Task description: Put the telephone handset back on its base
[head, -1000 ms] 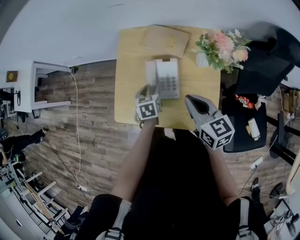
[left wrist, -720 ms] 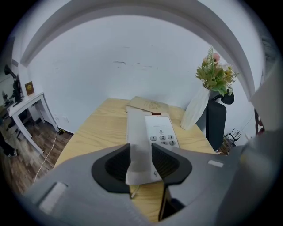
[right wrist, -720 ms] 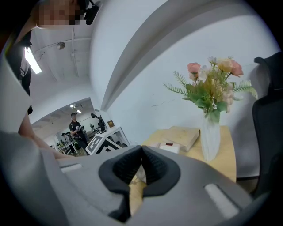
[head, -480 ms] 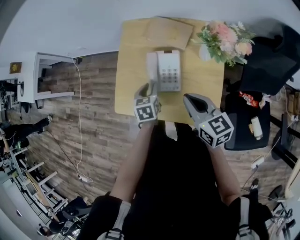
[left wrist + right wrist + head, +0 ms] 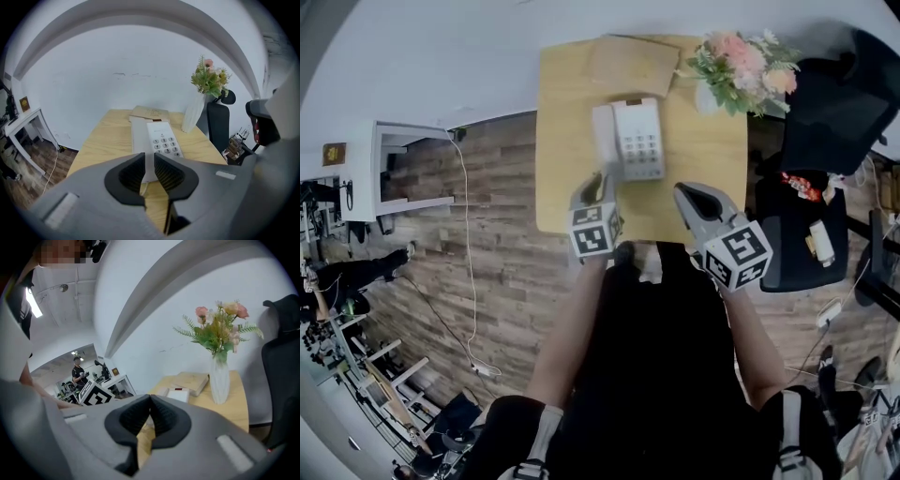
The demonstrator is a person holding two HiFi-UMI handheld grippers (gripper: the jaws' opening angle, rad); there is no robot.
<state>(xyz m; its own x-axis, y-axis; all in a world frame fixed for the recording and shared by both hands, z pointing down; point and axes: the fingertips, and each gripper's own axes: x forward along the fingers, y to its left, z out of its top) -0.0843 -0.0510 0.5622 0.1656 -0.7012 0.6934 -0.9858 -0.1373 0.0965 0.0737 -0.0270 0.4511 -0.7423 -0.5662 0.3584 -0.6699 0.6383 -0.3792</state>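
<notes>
Left hand-held gripper (image 5: 149, 160), jaws just closing to a slit with nothing between them, hangs near the handset (image 5: 602, 141), which lies on its base (image 5: 640, 141) at upper centre of the head view. A careless brush from it could tip the handset off.

I see a pale matt wood-grain table (image 5: 567, 141), smooth off-white plastic telephone (image 5: 628, 141), rough-looking dark wood plank floor (image 5: 502, 253), ribbed matt white vase (image 5: 193, 112), brown cardboard-like box (image 5: 633, 64)

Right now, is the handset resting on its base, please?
Yes, the handset lies on the base, left of the keypad.
</notes>
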